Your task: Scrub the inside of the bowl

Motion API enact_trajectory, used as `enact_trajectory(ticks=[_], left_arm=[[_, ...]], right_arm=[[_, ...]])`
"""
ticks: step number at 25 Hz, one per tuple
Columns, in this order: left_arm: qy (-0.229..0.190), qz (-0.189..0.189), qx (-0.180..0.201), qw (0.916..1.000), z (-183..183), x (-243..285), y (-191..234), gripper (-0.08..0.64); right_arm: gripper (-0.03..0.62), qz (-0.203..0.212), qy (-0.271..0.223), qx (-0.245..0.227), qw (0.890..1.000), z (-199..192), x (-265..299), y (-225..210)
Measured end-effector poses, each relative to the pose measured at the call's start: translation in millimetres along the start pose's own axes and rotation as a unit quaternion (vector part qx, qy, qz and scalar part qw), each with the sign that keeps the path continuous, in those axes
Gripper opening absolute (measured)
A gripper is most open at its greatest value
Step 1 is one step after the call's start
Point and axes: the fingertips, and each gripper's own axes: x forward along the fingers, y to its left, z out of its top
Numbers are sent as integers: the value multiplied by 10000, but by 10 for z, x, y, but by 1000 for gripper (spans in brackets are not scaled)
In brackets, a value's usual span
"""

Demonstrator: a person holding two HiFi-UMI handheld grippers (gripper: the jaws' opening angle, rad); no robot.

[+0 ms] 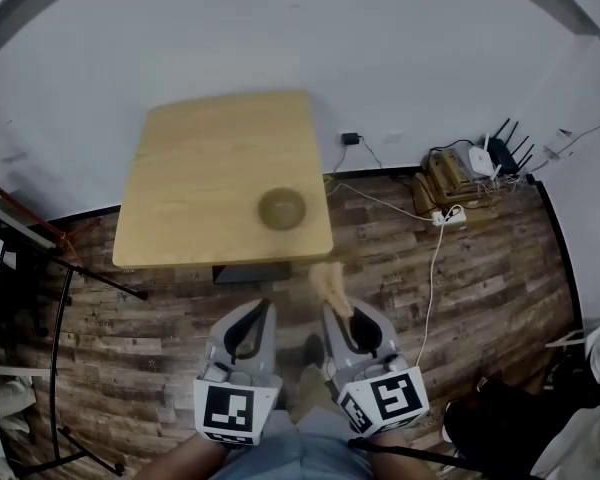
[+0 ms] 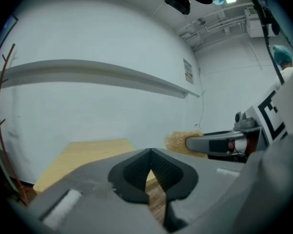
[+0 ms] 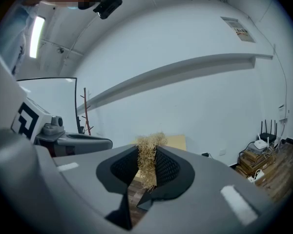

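Observation:
A brown bowl (image 1: pixel 282 208) sits near the front right corner of a light wooden table (image 1: pixel 210 148). Both grippers hang over the floor, short of the table's front edge. My right gripper (image 1: pixel 336 303) is shut on a tan fibrous scrubber (image 1: pixel 330 283), whose straw-like tuft (image 3: pixel 147 160) sticks up between the jaws in the right gripper view. My left gripper (image 1: pixel 254 320) is shut with nothing in it; its pads (image 2: pixel 136 172) meet in the left gripper view, where the scrubber (image 2: pixel 177 141) and the right gripper (image 2: pixel 219 144) show at right. The bowl is hidden in both gripper views.
Dark wood-plank floor (image 1: pixel 460 288) surrounds the table. At the back right, a router (image 1: pixel 485 158), boxes and a white cable with power strip (image 1: pixel 448 216) lie by the wall. A black metal frame (image 1: pixel 55 298) stands at left. A dark bag (image 1: pixel 500 428) lies at lower right.

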Motion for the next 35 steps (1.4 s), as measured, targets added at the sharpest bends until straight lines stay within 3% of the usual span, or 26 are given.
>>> enact_trajectory(ticks=[5, 11, 21, 24, 29, 32, 35], left_arm=[[181, 246, -76, 9995, 84, 442, 86, 21], [109, 406, 29, 9991, 308, 761, 38, 21], [-75, 843, -197, 9962, 507, 892, 410, 21], [-97, 796, -74, 9968, 470, 961, 616, 20], [86, 523, -127, 9985, 377, 1228, 930, 20], [255, 336, -349, 9985, 312, 1411, 1053, 21], [384, 188, -280, 9987, 203, 1569, 1221, 21]], right_arm=[[71, 193, 20, 104, 9998, 100, 360, -381], [71, 490, -65, 118, 9987, 287, 632, -671], [71, 768, -99, 145, 9969, 454, 1020, -680], [71, 758, 21, 115, 9971, 375, 1203, -607], [71, 568, 152, 66, 9982, 385, 1573, -615], [71, 427, 254, 83, 9987, 380, 1761, -641], [71, 363, 410, 130, 9984, 288, 1937, -630]])
